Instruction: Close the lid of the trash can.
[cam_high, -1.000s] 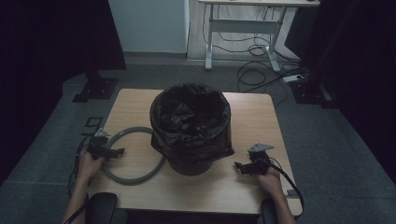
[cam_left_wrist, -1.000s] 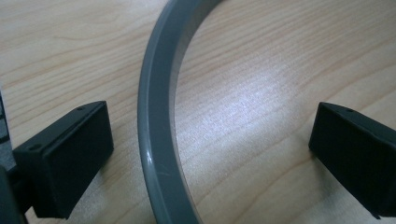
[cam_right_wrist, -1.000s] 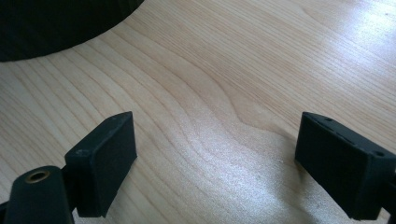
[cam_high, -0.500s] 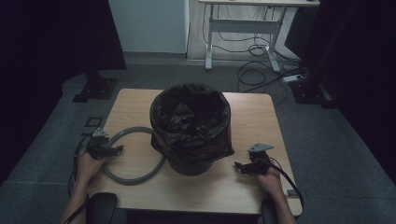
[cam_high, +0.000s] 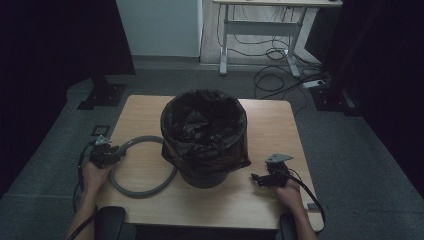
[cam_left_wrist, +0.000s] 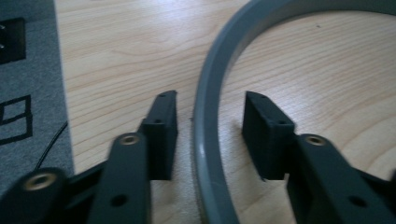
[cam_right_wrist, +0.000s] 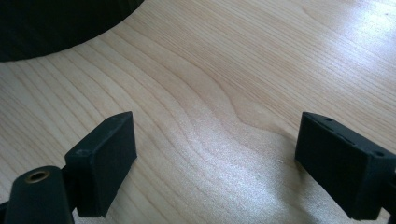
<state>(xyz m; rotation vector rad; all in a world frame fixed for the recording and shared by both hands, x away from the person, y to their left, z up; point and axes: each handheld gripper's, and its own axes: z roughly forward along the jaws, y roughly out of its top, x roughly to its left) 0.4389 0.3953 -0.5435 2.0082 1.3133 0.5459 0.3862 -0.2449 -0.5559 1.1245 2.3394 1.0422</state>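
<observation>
While both grippers stand open, left gripper straddles grey ring, untouched. Right gripper faces bare table centre-frame

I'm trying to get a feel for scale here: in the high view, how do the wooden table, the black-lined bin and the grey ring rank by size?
1. Wooden table, clearly largest.
2. Black-lined bin and grey ring: similar footprint, and the ring is partly hidden behind the bin, so unranked.

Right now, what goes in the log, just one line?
left gripper: open, straddling grey ring | right gripper: open, empty | bin: bag-lined
</observation>
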